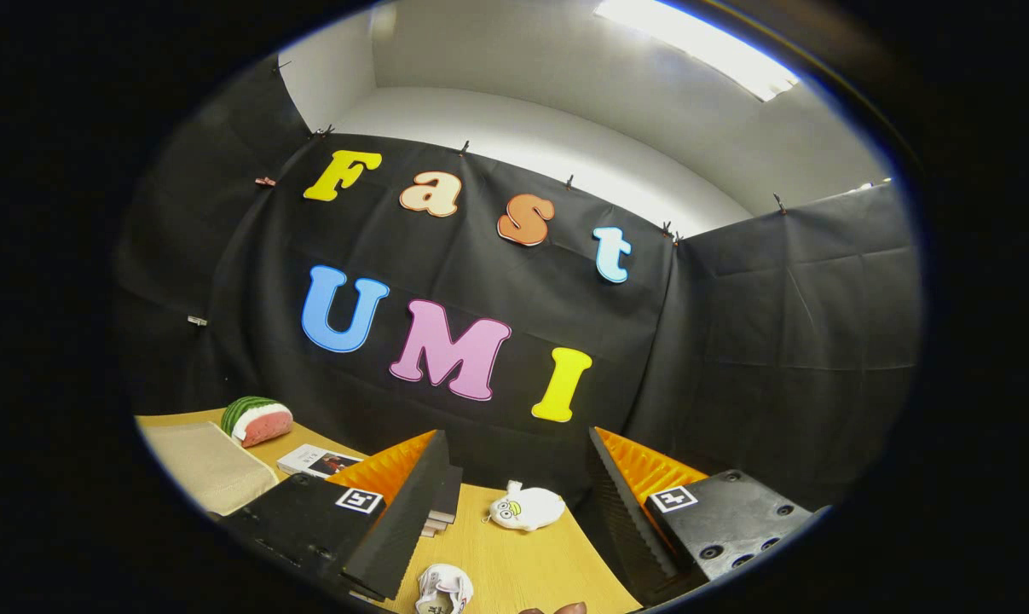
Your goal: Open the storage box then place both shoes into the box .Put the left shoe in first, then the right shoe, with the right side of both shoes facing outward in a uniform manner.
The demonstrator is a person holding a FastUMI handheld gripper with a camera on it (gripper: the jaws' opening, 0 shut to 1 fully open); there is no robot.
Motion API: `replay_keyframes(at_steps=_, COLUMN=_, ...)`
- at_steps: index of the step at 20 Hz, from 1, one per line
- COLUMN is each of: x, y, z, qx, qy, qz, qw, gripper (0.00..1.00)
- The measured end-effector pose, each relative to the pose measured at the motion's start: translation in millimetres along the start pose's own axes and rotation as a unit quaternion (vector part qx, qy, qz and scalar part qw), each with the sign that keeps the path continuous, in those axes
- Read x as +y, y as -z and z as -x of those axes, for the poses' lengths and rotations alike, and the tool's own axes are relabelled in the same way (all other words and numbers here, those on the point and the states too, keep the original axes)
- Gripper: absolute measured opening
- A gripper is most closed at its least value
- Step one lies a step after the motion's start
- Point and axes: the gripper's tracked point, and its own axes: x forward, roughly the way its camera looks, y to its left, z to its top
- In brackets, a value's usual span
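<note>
The wooden table (514, 563) runs under the gripper (518, 503), whose two fingers stand wide apart with nothing held between them, the view tilted up toward the black cloth wall (736, 341) and a pale ceiling with a strip light (693, 47) at about one o'clock. A white shoe (443, 588), crumpled-looking with dark markings, lies on the table between the fingers and close in, at roughly six o'clock, nearer the left finger; how it is turned cannot be told. Just beside it at five o'clock a small part of a hand (557, 609) shows. Beyond the fingers, at about twelve o'clock from the shoe, sits a white plush toy (527, 508) with big eyes. Out at ten o'clock lie a beige cloth mat (207, 465), a watermelon-slice toy (257, 419) at its far end, and a small printed booklet (318, 461) just beside the left finger. Dark flat slabs (444, 503) are stacked behind that finger.
</note>
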Motion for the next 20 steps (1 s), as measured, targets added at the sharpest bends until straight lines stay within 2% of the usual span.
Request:
replay_keyframes(at_steps=6, x=2, y=3, z=3, qx=0.005, qy=-0.005, qz=-0.002, qw=1.000, gripper=0.97)
replay_keyframes(at_steps=9, x=14, y=6, z=2, qx=0.012, qy=-0.025, qz=-0.012, qw=1.000, gripper=0.97)
replay_keyframes(at_steps=16, x=70, y=26, z=0, qx=0.060, qy=-0.127, qz=-0.060, qw=0.988, gripper=0.97)
replay_keyframes(at_steps=18, x=90, y=33, z=0, qx=0.075, qy=-0.157, qz=-0.085, qw=0.981, gripper=0.97)
replay_keyframes(at_steps=20, x=118, y=40, z=3, qx=0.096, qy=-0.205, qz=-0.117, qw=0.967, gripper=0.97)
